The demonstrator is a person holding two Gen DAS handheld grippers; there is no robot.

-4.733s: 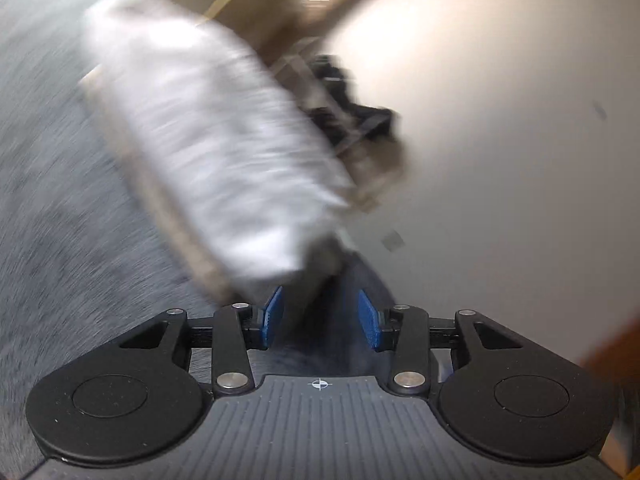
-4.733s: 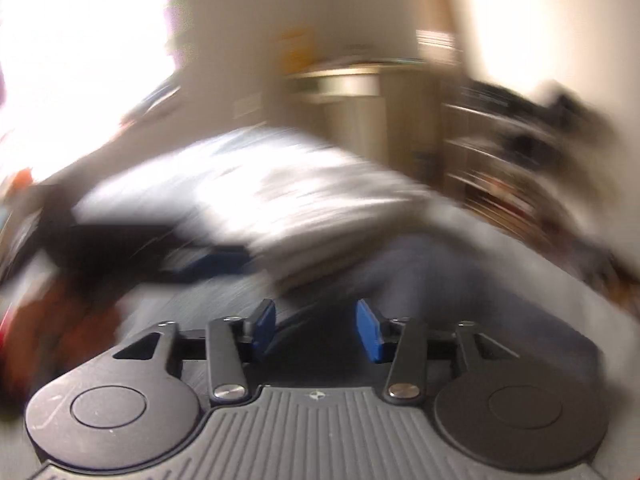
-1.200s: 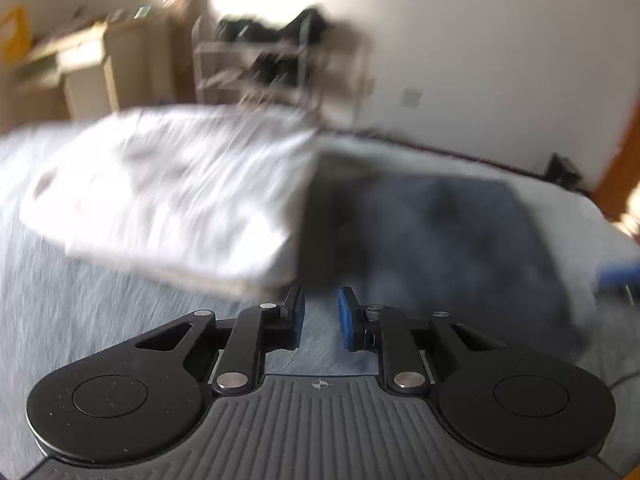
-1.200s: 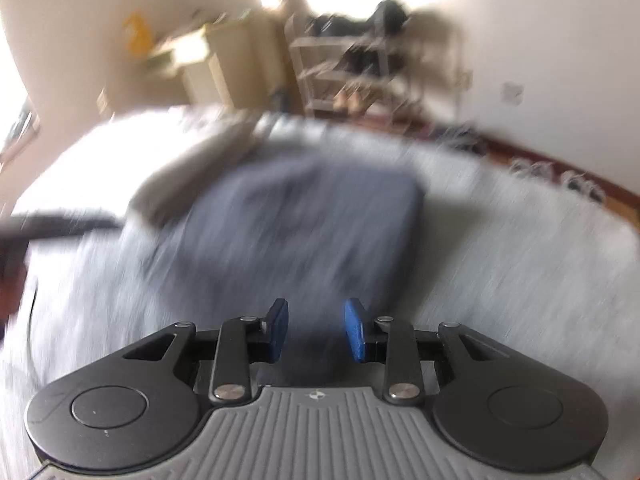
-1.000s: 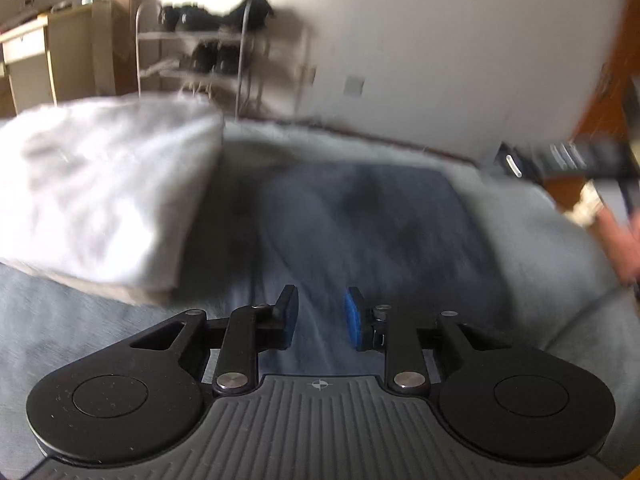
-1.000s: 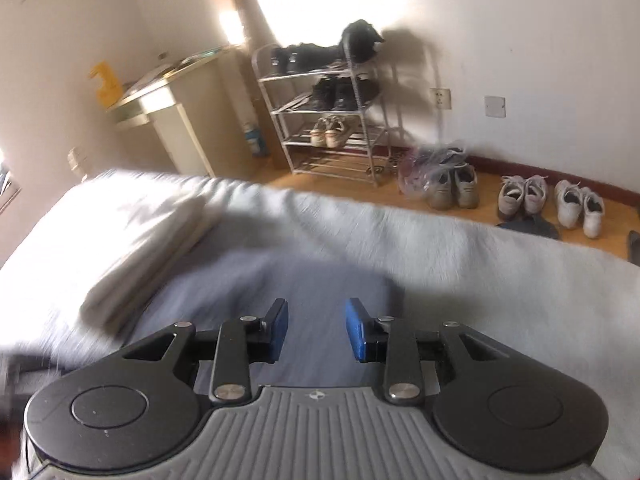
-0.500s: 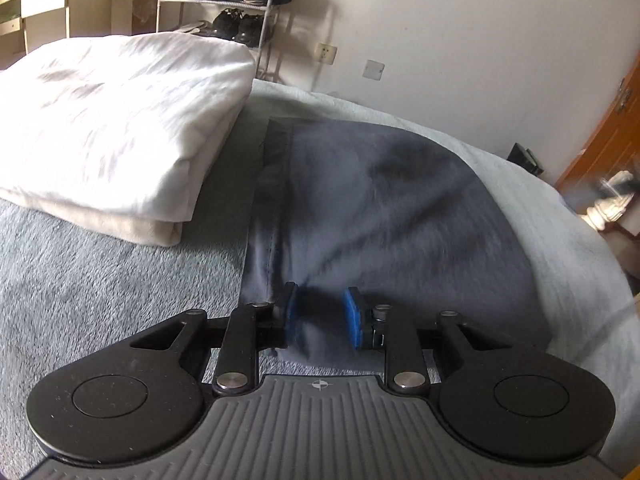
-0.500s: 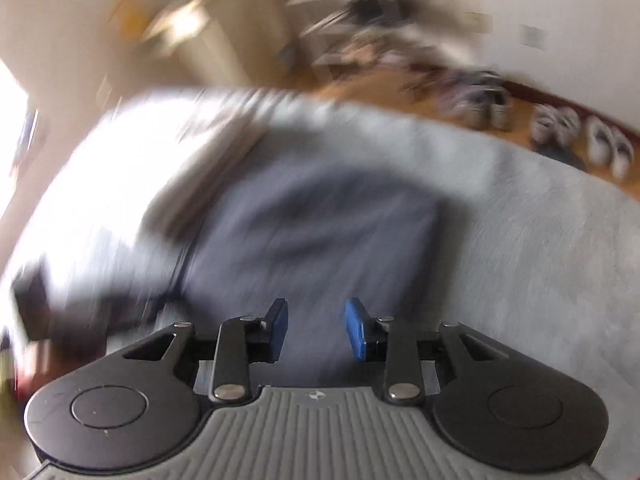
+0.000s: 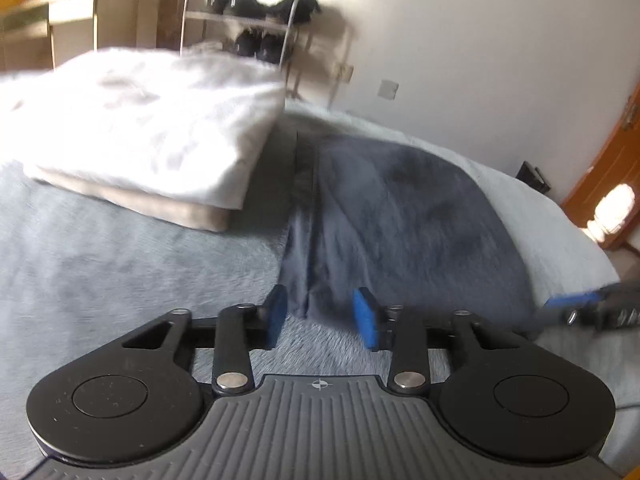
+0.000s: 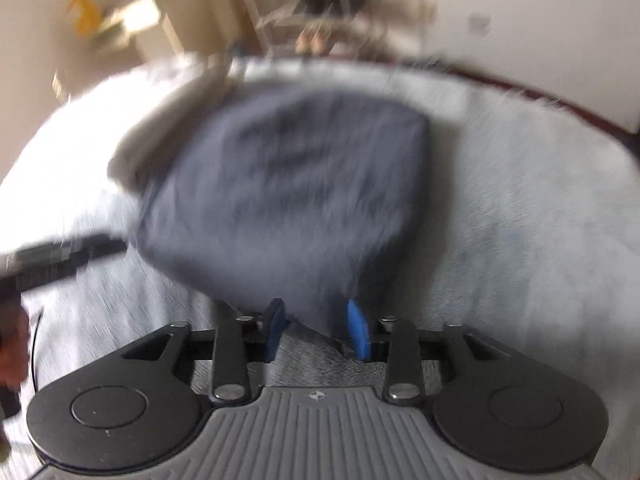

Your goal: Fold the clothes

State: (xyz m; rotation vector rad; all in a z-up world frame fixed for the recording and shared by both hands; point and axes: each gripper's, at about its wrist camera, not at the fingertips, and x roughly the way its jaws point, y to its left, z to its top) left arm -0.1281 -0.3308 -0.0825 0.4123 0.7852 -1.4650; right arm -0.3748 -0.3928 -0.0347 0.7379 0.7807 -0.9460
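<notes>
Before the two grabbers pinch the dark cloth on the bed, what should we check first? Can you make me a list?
1. Left gripper open: ok, pads apart.
2. Near corner of the dark cloth between its pads: ok.
3. Right gripper open: ok.
4. Cloth's other near corner between the right pads: looks ok, though the right view is blurred.
5. Cloth lying flat on the grey bed cover: ok.
6. White folded pile clear of the cloth: cannot tell, they lie very close.

Shoe rack [image 9: 256,28] by wall, wooden door [image 9: 604,184] right, desk [image 9: 48,28] left
</notes>
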